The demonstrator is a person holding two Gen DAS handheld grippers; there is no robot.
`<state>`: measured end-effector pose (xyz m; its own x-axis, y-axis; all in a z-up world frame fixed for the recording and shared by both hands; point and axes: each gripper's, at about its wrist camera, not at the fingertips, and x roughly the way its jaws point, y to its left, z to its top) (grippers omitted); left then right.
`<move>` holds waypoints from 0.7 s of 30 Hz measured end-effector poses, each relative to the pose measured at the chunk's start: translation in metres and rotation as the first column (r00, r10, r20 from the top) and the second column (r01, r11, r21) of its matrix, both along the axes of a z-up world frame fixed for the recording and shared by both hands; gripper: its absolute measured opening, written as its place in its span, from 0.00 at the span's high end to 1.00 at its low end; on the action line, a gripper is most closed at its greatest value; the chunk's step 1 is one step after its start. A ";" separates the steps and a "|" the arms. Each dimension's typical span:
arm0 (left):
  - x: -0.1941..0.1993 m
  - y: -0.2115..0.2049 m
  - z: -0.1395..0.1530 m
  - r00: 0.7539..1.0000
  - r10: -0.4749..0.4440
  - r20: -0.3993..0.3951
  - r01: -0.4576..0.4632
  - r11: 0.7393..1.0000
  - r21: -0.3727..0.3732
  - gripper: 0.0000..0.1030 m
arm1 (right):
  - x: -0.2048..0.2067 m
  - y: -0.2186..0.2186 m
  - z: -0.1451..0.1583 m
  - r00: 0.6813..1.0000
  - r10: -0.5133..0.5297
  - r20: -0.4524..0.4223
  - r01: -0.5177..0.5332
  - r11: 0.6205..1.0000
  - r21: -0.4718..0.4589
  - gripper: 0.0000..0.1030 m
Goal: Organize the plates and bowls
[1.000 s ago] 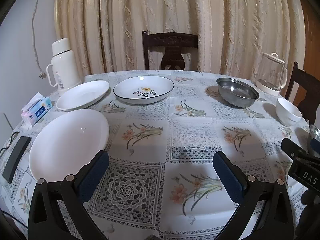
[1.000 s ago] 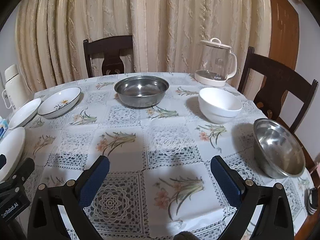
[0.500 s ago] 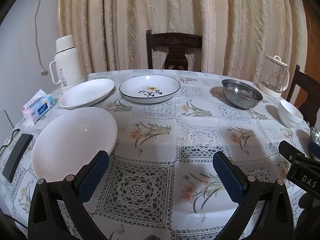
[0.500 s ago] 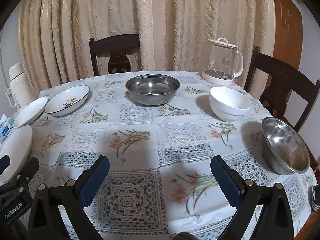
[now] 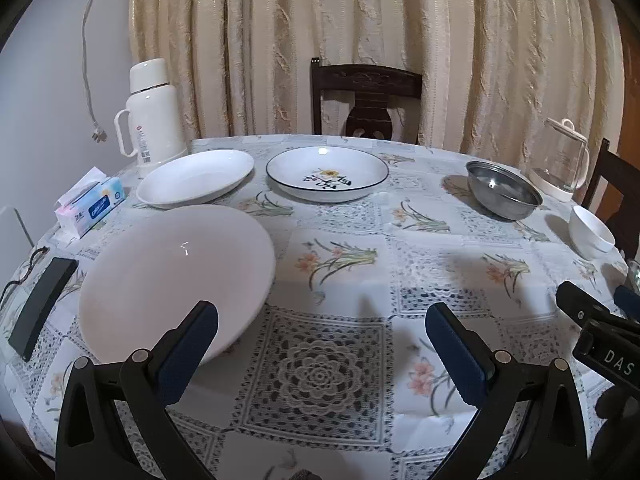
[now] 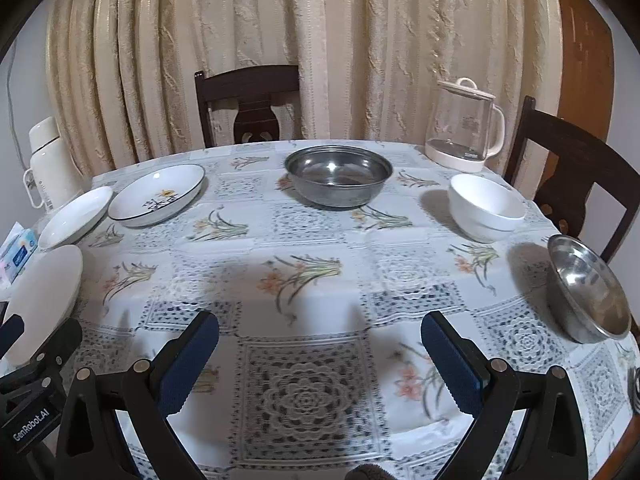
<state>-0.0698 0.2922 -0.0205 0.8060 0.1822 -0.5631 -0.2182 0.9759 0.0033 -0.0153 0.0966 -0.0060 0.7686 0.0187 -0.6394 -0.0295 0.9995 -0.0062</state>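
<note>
Both tongs hung spread wide and empty above the cloth-covered bench (image 5: 340, 248). The left tongs (image 5: 320, 340) faced a large white plate (image 5: 176, 276) just beyond their left finger, with a second white plate (image 5: 196, 182) and a flower-painted plate (image 5: 327, 174) farther ahead. Only that view caught the black phone (image 5: 40, 306) at the far left. The right tongs (image 6: 320, 344) alone showed a steel bowl (image 6: 588, 292) at the bench edge to their right, a white bowl (image 6: 486, 208) beyond it and another steel bowl (image 6: 338, 174) straight ahead.
</note>
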 end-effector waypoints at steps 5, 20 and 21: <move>-0.003 0.010 -0.002 1.000 -0.003 -0.009 0.003 1.000 0.002 0.00 | 0.000 0.013 -0.005 1.000 0.014 -0.013 -0.014 1.000 0.001 0.00; 0.000 0.037 -0.016 0.997 -0.001 -0.076 -0.002 0.999 -0.044 0.00 | 0.004 0.041 -0.024 0.997 0.025 -0.074 -0.025 1.000 0.001 0.00; 0.000 0.040 -0.016 0.997 0.000 -0.077 -0.004 0.999 -0.051 0.00 | 0.004 0.042 -0.026 0.997 0.026 -0.077 -0.026 1.000 0.001 0.00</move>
